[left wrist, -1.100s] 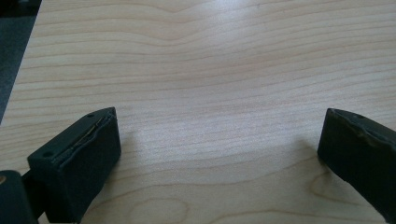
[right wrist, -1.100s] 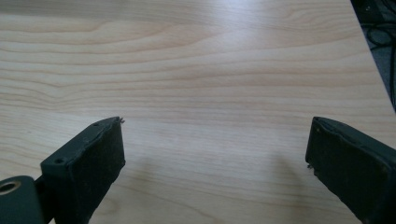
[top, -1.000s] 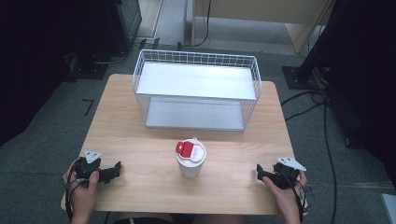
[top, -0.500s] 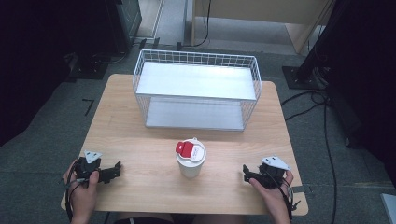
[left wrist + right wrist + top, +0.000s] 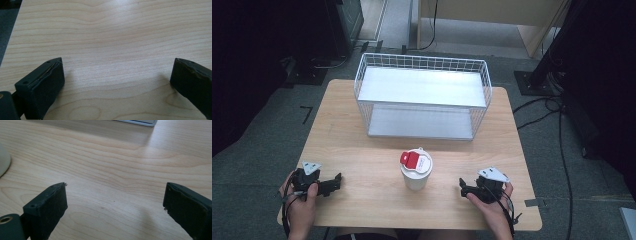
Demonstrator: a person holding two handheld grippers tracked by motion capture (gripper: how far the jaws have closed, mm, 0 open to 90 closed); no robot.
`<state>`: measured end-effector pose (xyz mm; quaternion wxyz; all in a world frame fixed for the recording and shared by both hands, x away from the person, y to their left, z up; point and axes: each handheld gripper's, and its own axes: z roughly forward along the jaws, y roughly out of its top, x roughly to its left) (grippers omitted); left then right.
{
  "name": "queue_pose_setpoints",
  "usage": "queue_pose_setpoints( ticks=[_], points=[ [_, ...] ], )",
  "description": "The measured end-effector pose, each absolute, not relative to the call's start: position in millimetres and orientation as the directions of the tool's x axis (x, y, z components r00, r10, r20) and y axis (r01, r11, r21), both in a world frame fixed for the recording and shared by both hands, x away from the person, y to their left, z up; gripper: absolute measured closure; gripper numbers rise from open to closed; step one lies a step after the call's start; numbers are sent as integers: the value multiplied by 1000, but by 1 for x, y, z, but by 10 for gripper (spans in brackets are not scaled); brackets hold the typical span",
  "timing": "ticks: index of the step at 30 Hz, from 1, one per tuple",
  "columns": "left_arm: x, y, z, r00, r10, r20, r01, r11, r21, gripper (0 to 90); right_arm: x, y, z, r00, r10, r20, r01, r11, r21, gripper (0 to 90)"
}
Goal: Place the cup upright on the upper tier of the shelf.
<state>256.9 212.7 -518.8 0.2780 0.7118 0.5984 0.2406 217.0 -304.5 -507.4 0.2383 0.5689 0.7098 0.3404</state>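
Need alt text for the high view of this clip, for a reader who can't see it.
A white cup with a red-tabbed lid stands on a wooden table, between the left gripper and right gripper, each held in a hand. A white wire basket shelf sits behind.

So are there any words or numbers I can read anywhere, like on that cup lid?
None can be read.
Cup: the red tab on its white lid shows no print clear enough to make out.
Wire basket, table, left gripper and right gripper: no lettering visible.
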Motion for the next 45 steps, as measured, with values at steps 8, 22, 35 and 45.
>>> queue_pose_setpoints(
  ticks=[8,22,35,45],
  points=[
    [257,213,-519,168,986,10,718,-130,684,0,216,-292,-508,-273,960,55,642,139,754,53],
    [257,213,-519,168,986,10,718,-129,684,0,213,-275,-507,-323,943,83,635,151,758,53],
    [257,213,-519,168,986,10,718,-130,684,0,208,-249,-506,-386,917,98,623,181,761,53],
    [257,213,-519,168,986,10,718,-129,684,0,209,-227,-509,-450,884,126,615,204,762,53]
  ],
)
